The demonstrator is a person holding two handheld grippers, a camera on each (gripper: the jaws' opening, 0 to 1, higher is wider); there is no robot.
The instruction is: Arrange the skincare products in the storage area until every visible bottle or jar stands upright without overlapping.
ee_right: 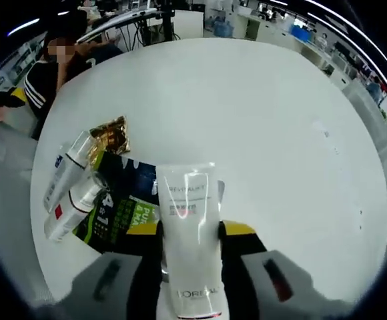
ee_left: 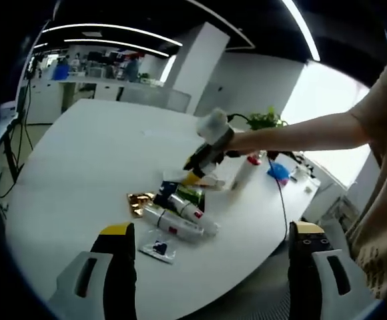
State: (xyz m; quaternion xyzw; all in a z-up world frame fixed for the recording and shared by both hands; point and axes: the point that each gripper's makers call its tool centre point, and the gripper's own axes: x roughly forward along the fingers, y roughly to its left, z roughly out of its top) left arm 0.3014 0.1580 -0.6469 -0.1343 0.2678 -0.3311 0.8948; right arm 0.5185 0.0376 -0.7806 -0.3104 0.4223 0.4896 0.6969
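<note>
"REVITALIFT", "L'ORÉAL" on white tube (ee_right: 192, 240)

Open-plan office: big white bench (ee_left: 80, 173), linear ceiling lights (ee_left: 107, 28), white column (ee_left: 197, 67), desks w/ monitors (ee_right: 160, 13) at far end, potted plant (ee_left: 265, 121).

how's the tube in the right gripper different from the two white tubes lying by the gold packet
The white tube is clamped in the right gripper, lifted off the table; the two white tubes lie on the table, untouched. The held one looks wider, with a flat crimped end; the lying pair look slimmer and rounder. All are white with small printing.
</note>
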